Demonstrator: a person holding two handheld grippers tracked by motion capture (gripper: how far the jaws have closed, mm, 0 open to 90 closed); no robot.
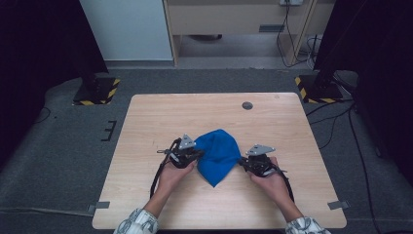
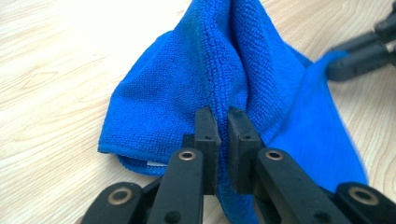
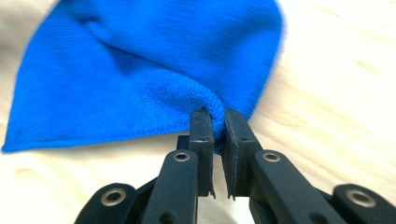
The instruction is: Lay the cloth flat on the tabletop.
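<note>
While both grippers, left [image 1: 194, 155] at nine o'clock, right [image 1: 244, 162] at three, pinch the blue cloth [image 1: 217, 155], uneven pulling may slip a thin fold free.

A light wooden table [image 1: 146, 122] stands on grey carpet [image 1: 58, 146]. A small dark round cap [image 1: 247, 105] sits near its far right edge. Yellow-and-black striped stand bases [image 1: 97, 90] flank the far corners.
</note>
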